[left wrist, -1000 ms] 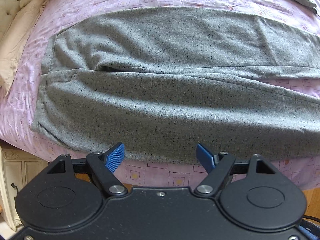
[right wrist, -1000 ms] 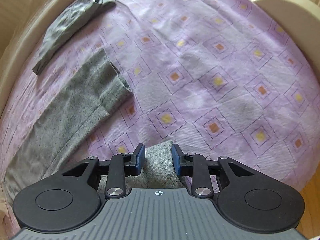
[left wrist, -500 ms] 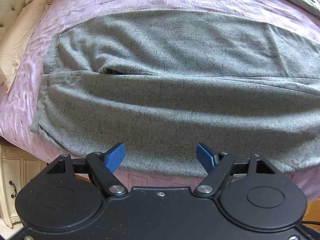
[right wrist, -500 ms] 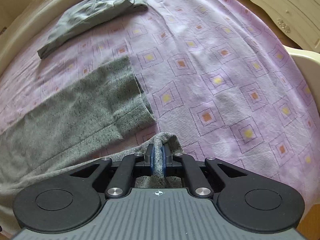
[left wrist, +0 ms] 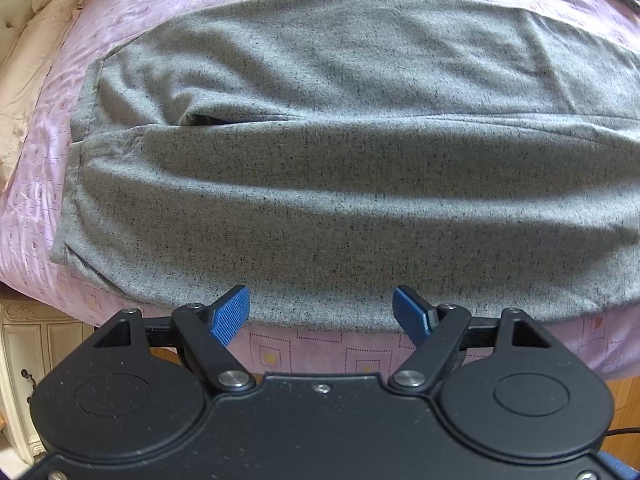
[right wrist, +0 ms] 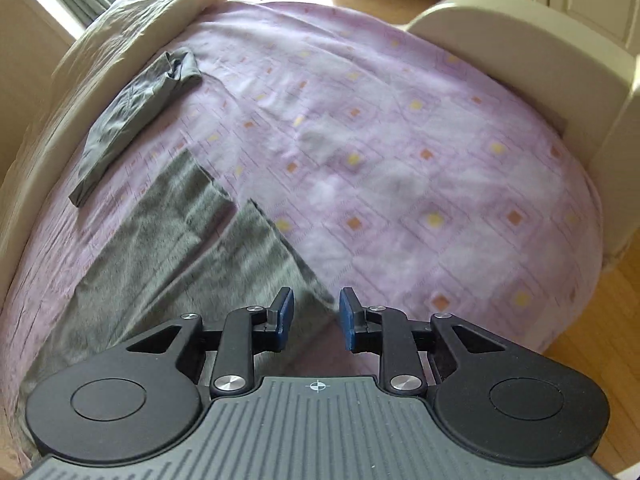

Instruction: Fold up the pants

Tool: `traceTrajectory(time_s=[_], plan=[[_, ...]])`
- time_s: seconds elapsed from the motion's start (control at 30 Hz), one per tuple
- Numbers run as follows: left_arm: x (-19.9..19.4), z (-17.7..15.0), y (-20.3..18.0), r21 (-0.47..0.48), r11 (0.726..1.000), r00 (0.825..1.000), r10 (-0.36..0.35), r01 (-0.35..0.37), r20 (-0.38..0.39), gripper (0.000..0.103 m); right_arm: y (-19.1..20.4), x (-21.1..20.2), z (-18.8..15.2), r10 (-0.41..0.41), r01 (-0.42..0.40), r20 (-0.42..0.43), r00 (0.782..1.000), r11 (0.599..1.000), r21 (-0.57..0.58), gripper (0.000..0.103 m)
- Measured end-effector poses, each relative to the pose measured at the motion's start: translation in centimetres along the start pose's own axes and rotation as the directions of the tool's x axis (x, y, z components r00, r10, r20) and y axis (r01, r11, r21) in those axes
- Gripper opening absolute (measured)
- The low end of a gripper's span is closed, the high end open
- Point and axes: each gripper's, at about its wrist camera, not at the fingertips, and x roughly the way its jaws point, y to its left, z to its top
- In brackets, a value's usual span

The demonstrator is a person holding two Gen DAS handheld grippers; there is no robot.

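Grey speckled pants [left wrist: 340,184] lie flat across the purple bed sheet [left wrist: 304,354], waistband at the left, both legs running right. My left gripper [left wrist: 321,312] is open and empty, hovering at the near edge of the pants' upper part. In the right wrist view the two leg ends [right wrist: 224,248] lie side by side on the sheet [right wrist: 400,184]. My right gripper [right wrist: 316,316] is open and empty, just above the hem corner of the near leg.
A folded dark grey garment [right wrist: 136,120] lies at the far left of the bed. A cream footboard [right wrist: 520,64] bounds the far right side. Beige pillows [left wrist: 36,52] sit by the waistband. A white cabinet [left wrist: 24,360] stands below the bed edge.
My right gripper had shut on the near leg's hem and carried it; now it has opened, let the hem go and lifted back. The left gripper moved closer to the pants.
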Motion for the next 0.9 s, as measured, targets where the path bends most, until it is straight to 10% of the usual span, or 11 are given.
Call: traceTrajectory(time_s=[0.5, 0.57, 0.9], plan=[[-0.2, -1.7, 1.1, -0.053, 0.999, 1.0, 0.009, -0.009, 0.013, 0.079, 1.3, 4.6, -1.0, 0.13, -0.116, -0.053, 0.99, 0.971, 0.209, 0.031], [0.1, -2.0, 1.9, -0.087, 0.996, 1.0, 0.012, -0.011, 0.008, 0.079, 1.9, 4.2, -0.8, 0.144, -0.134, -0.038, 0.989, 0.971, 0.199, 0.009], [2.7, -3.5, 9.2, -0.319, 0.947, 0.999, 0.028, -0.041, -0.044, 0.079, 2.0, 0.3, -0.8, 0.092, -0.09, -0.011, 0.996, 0.989, 0.116, 0.01]])
